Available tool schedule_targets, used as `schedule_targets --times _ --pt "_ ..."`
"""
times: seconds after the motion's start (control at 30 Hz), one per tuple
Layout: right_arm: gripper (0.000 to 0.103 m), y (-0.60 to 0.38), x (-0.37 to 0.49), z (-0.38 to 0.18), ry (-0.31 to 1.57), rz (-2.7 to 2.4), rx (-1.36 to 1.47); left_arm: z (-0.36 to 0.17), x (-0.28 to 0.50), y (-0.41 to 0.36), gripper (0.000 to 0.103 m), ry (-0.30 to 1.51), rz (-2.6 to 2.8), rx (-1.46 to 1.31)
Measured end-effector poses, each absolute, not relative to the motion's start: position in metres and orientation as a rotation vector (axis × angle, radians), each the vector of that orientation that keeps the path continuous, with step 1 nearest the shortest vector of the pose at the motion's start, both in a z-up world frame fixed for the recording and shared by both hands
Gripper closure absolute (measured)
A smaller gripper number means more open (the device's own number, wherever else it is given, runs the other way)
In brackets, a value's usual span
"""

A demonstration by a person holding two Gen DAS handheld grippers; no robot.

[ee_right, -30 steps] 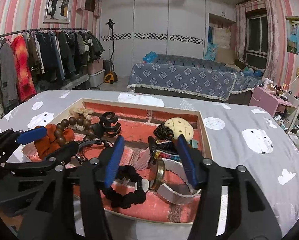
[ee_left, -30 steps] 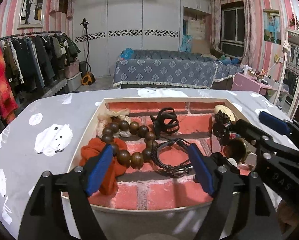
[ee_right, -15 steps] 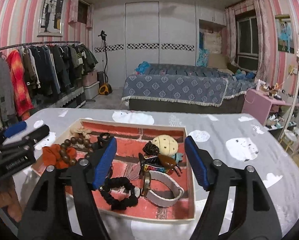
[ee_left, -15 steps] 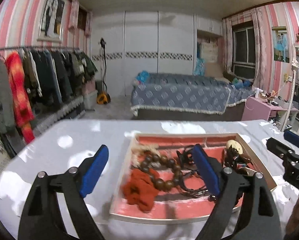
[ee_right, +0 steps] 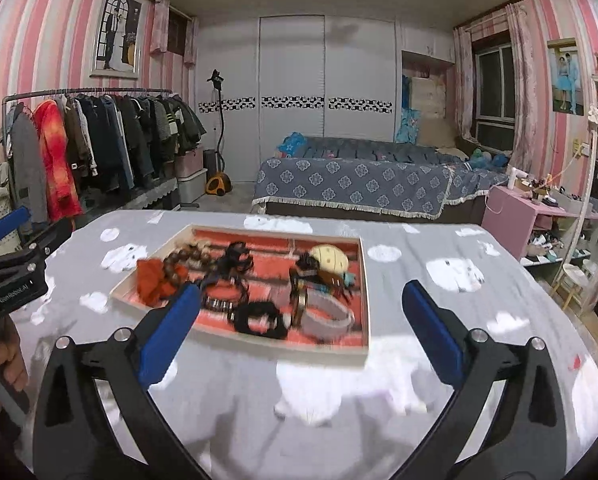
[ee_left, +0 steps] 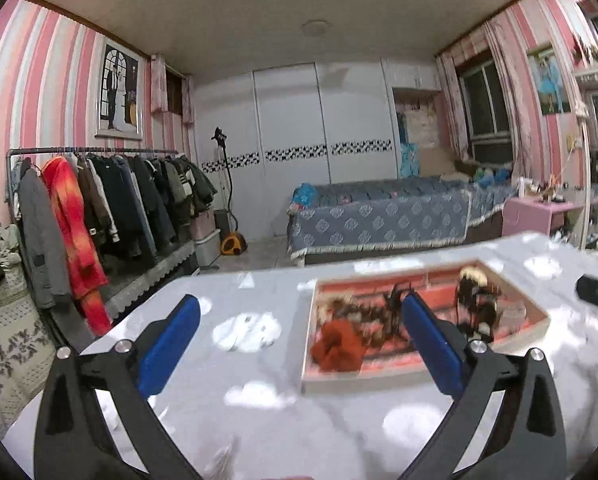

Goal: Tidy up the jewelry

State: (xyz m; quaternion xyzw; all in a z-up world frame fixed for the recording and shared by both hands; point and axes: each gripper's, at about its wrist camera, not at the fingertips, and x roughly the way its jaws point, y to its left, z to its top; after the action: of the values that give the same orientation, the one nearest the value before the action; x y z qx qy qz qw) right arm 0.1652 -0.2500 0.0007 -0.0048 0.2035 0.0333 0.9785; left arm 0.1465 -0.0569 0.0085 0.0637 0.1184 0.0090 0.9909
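Now both grippers are back off the tray vs 1 s ago: left gripper & right gripper jaws opening, nothing between. Jewelry all in tray — task prob. done.

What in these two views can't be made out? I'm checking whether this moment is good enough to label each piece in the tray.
- Left wrist view: the tray contents are motion-blurred; only the orange scrunchie reads. The left tool, jaws opening with nothing between them, covers the middle pieces.
- Left wrist view: the right tool is cut off by the edge.
- Right wrist view: the wooden beads and black scrunchie are smeared.
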Motion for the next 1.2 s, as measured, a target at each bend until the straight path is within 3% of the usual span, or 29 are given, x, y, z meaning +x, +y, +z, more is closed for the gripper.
schedule_targets --times 0.33,1.2 --pt "0.005 -0.267 0.113 -0.024 0.415 0.037 0.063 -0.009 0.093 -0.047 0.004 0.259 -0.041 0.025" --pt "0.004 -0.251 0.076 -0.044 0.374 0.024 0.029 -0.033 0.077 -0.058 0.004 0.277 0.003 0.057"
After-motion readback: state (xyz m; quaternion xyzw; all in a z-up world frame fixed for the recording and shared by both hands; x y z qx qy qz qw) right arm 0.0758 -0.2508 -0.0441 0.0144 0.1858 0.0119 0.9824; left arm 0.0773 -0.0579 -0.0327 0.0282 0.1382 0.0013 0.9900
